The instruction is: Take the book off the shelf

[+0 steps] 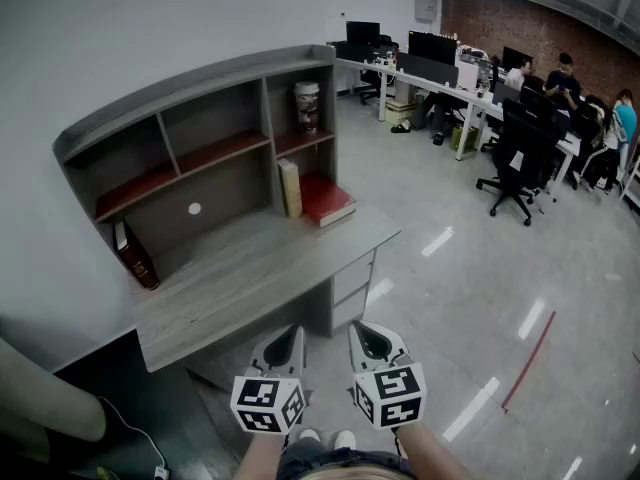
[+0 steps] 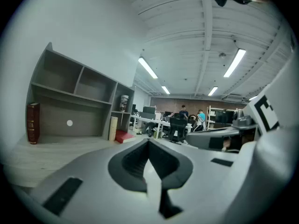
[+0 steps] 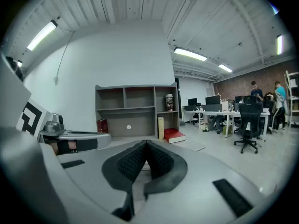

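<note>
A grey desk (image 1: 250, 278) carries a shelf unit (image 1: 200, 138) against the white wall. Under the unit a dark red book (image 1: 135, 256) leans at the left, a cream book (image 1: 290, 188) stands upright at the right, and a red book (image 1: 327, 200) lies flat beside it. My left gripper (image 1: 292, 334) and right gripper (image 1: 362, 331) hover side by side in front of the desk edge, both shut and empty, well short of the books. The left gripper view shows its jaws (image 2: 148, 142) closed; the right gripper (image 3: 146, 143) looks the same, with the cream book (image 3: 160, 127) beyond it.
A patterned cup (image 1: 307, 106) stands in the upper right shelf compartment. Long office desks with monitors, black chairs (image 1: 515, 163) and seated people fill the right background. A dark unit with a white cable (image 1: 135, 433) sits low at the left. A red line (image 1: 527, 358) marks the glossy floor.
</note>
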Available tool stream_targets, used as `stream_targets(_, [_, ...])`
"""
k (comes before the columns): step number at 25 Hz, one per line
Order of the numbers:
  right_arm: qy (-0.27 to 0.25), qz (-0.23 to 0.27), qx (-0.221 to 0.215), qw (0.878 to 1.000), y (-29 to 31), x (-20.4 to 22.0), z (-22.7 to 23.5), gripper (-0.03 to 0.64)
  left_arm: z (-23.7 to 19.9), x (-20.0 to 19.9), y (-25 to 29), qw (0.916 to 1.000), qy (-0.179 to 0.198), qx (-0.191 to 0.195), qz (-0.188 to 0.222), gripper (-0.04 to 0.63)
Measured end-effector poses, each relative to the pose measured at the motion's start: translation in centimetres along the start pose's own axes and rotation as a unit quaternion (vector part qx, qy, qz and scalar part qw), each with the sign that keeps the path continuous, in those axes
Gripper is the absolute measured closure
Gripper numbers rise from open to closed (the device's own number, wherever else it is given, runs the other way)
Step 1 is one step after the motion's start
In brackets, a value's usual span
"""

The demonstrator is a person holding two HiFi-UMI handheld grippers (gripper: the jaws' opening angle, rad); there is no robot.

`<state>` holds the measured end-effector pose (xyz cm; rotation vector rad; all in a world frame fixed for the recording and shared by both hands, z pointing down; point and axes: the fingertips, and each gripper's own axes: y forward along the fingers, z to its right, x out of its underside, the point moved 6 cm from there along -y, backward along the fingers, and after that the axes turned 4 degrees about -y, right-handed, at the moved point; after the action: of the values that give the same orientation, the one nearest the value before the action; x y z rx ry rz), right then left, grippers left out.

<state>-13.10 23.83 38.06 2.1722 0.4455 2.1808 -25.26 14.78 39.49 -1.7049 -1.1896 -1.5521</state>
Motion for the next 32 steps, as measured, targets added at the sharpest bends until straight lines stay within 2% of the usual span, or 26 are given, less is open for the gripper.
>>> stream_targets(10, [-0.002, -0.005, 0.009, 1.0, -0.6, 0.4, 0.6, 0.611, 0.4, 0.1, 0.4, 1.0, -0.006, 0.002, -0.001, 0.583])
stream_targets(15, [-0.033, -0.004, 0.042, 0.999, -0.6, 0.4, 1.4, 0.609, 0.6, 0.0, 1.1, 1.0, -0.005, 0.003, 0.003, 0.583])
stream_targets(24, [0.006, 0.009, 0.046, 0.999, -0.8, 1.1, 2.8, 0.609, 0.8, 0.3, 1.7, 0.9999, -0.003, -0.015, 0.004, 0.583])
stream_targets(32, [0.023, -0.008, 0.045, 0.999, -0.1, 1.8, 3.4, 0.61, 0.3, 0.8, 2.1, 0.9992, -0.002, -0.04, -0.006, 0.583])
